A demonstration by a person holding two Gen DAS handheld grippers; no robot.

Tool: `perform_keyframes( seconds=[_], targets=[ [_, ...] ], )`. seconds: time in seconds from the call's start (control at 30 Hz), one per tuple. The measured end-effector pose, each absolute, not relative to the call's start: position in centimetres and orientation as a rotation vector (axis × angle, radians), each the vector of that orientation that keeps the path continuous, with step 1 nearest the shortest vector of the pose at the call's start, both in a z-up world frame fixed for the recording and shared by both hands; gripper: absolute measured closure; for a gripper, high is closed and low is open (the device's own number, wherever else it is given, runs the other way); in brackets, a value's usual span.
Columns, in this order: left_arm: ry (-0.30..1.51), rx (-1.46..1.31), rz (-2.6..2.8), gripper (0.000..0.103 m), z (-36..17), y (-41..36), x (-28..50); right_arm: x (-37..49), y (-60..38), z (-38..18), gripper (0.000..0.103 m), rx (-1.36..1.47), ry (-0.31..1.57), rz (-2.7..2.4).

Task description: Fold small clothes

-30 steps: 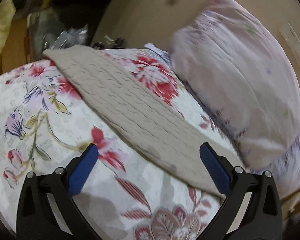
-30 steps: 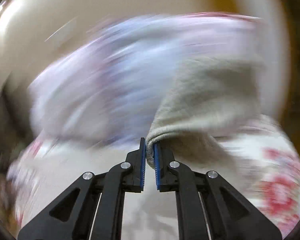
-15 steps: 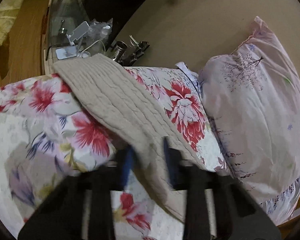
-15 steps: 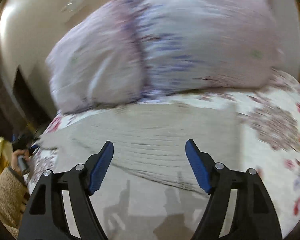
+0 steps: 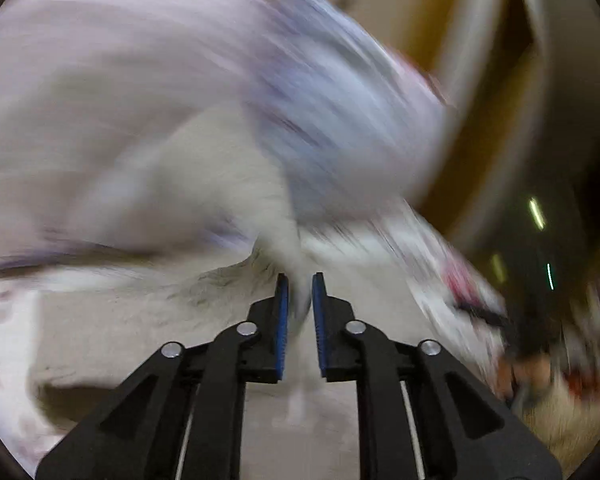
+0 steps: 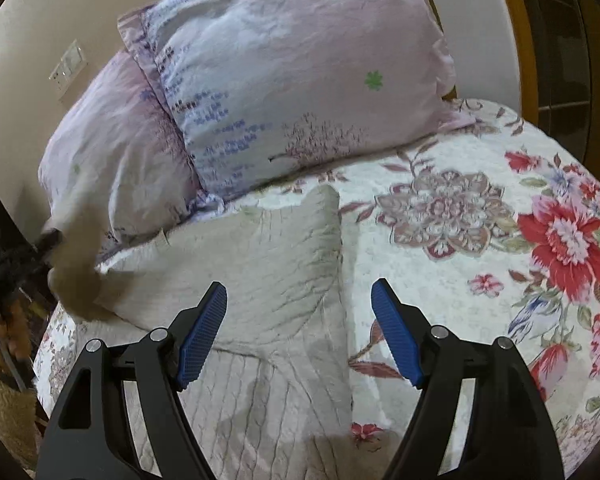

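Observation:
A beige cable-knit garment (image 6: 260,280) lies partly folded on the floral bedspread (image 6: 480,240). My right gripper (image 6: 299,328) is open and empty just above its near part. My left gripper (image 5: 298,300) is shut on a beige fold of the garment (image 5: 276,232) and lifts it; that view is heavily blurred. In the right wrist view the lifted beige part (image 6: 76,276) shows blurred at the far left beside the left gripper's dark body.
Two lilac pillows (image 6: 300,80) (image 6: 112,152) lean against the cream headboard wall (image 6: 40,40) behind the garment. A wooden frame (image 6: 520,40) rises at the back right. A person's tan fleece sleeve (image 6: 4,408) is at the lower left.
My left gripper has closed on the garment's edge and swung it up and over, fast. My right gripper let go of the garment a second ago and stays open above it.

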State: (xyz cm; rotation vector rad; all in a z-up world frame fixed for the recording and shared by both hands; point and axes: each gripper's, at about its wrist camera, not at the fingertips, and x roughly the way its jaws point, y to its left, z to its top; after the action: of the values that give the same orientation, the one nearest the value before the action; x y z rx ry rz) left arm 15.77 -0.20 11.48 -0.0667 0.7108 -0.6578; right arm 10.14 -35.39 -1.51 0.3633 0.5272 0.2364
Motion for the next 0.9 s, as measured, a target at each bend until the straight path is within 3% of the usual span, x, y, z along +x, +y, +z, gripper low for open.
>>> perform_keyframes(
  seconds=[0.07, 0.13, 0.2, 0.37, 0.47, 0.53, 0.6, 0.67, 0.7, 0.77, 0.9],
  targets=[
    [0.789, 0.031, -0.665, 0.086, 9.4, -3.2, 14.7, 10.1, -35.5, -2.1, 0.027, 0.366, 0.563, 0.238],
    [0.782, 0.039, -0.598, 0.071, 8.8, -1.9, 13.4, 9.1, -36.3, -2.7, 0.026, 0.368, 0.591, 0.25],
    [0.762, -0.003, -0.463, 0.036, 8.7, 2.0, 11.8, 7.9, -37.2, -3.4, 0.026, 0.372, 0.615, 0.249],
    [0.87, -0.081, -0.196, 0.028, 5.7, 11.2, 6.8, 4.7, -39.3, -6.8, 0.032, 0.48, 0.719, 0.287],
    [0.961, -0.192, -0.183, 0.031, 2.9, 14.4, 4.0, 1.3, -39.4, -8.5, 0.04, 0.556, 0.721, 0.363],
    [0.924, -0.244, -0.211, 0.036, 2.3, 14.7, 1.7, -0.5, -39.0, -9.5, 0.052, 0.616, 0.742, 0.461],
    [0.919, -0.306, -0.279, 0.053, 2.0, 14.5, -0.5, -2.1, -38.3, -10.8, 0.07, 0.665, 0.771, 0.569],
    [0.938, -0.386, -0.374, 0.069, 1.5, 14.2, -2.2, -3.7, -37.4, -11.7, 0.073, 0.674, 0.796, 0.638],
    [0.936, -0.404, -0.4, 0.071, 1.2, 13.8, -3.3, -4.5, -36.9, -12.3, 0.076, 0.693, 0.806, 0.683],
    [0.919, -0.396, -0.423, 0.075, 1.1, 13.4, -5.6, -5.4, -36.3, -13.1, 0.09, 0.719, 0.813, 0.746],
    [0.933, -0.442, -0.472, 0.088, 0.5, 12.8, -6.4, -5.4, -35.3, -12.5, 0.094, 0.756, 0.765, 0.82]
  ],
)
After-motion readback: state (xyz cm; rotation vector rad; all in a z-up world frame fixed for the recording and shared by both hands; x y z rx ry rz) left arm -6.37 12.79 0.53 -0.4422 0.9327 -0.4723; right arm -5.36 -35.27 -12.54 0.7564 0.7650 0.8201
